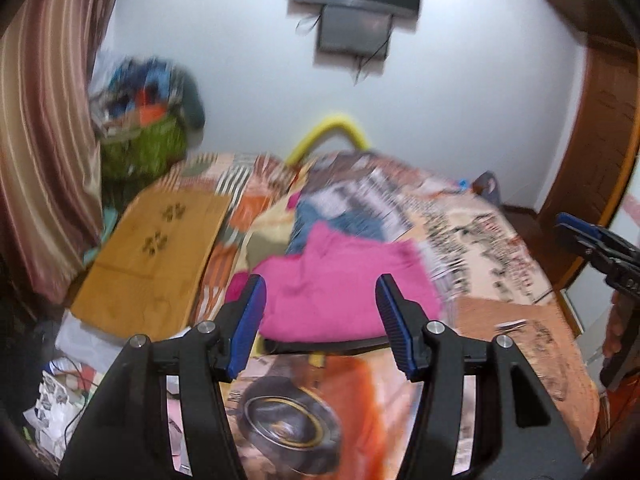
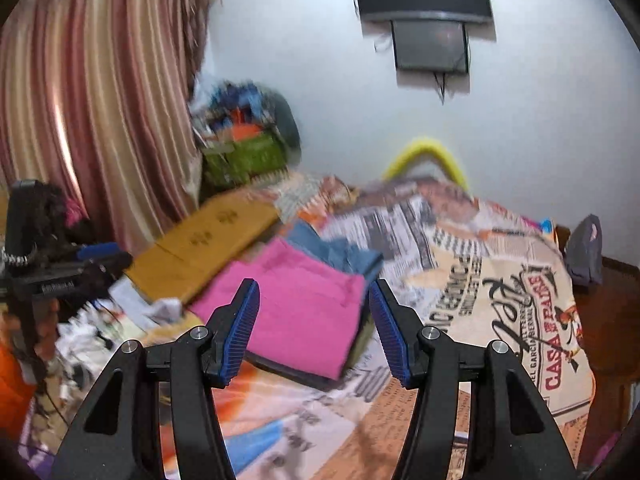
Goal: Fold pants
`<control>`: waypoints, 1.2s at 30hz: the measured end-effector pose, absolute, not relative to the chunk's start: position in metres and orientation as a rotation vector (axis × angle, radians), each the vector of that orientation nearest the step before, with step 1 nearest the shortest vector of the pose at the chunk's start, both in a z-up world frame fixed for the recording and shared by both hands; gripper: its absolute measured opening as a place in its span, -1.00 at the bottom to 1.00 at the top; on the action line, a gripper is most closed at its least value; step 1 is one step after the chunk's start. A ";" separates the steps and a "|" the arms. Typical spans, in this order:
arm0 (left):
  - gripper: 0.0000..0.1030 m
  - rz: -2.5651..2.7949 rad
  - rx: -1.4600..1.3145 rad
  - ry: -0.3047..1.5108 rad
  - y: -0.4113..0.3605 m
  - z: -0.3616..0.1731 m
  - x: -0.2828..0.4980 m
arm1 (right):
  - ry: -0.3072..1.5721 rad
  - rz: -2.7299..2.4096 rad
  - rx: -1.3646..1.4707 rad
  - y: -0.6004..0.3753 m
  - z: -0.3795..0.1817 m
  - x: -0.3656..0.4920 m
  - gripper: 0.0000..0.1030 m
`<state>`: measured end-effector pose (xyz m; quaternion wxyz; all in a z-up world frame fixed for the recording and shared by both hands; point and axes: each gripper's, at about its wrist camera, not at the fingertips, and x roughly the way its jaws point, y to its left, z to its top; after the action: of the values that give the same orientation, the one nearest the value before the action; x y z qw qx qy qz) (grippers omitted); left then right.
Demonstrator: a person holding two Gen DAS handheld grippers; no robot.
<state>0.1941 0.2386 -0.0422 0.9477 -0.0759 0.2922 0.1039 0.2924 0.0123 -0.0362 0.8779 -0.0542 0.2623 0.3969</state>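
Over the bed (image 1: 500, 312), L wrist view: left gripper (image 1: 322, 300) hangs above the folded pink pants (image 1: 344, 292), jaws apart, nothing between the pads. Pants lie mid-bed atop a stack incl. a blue garment (image 1: 340, 220). R wrist view: right gripper (image 2: 314, 312) likewise released & empty. Fold looks done; next probably needs a fresh pair.

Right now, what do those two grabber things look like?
Both look the same. The left gripper and the right gripper each have two chunky black plastic arms with round silver bolts. Their fingertips wear bright blue ribbed pads. No sleeves or cables can be made out.
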 end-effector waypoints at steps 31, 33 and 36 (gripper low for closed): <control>0.99 0.211 -0.029 0.202 0.106 0.047 0.006 | 0.180 0.804 -0.011 -0.043 0.039 0.128 0.99; 0.99 0.209 -0.036 0.204 0.107 0.046 0.006 | 0.174 0.804 -0.005 -0.043 0.041 0.129 0.99; 0.99 0.208 -0.047 0.201 0.109 0.045 0.006 | 0.165 0.793 -0.011 -0.044 0.041 0.126 0.99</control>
<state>0.0059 0.1095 0.0448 0.9893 -0.0234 0.1004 0.1034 0.1256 -0.0436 0.0408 0.9191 -0.0053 0.0802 0.3857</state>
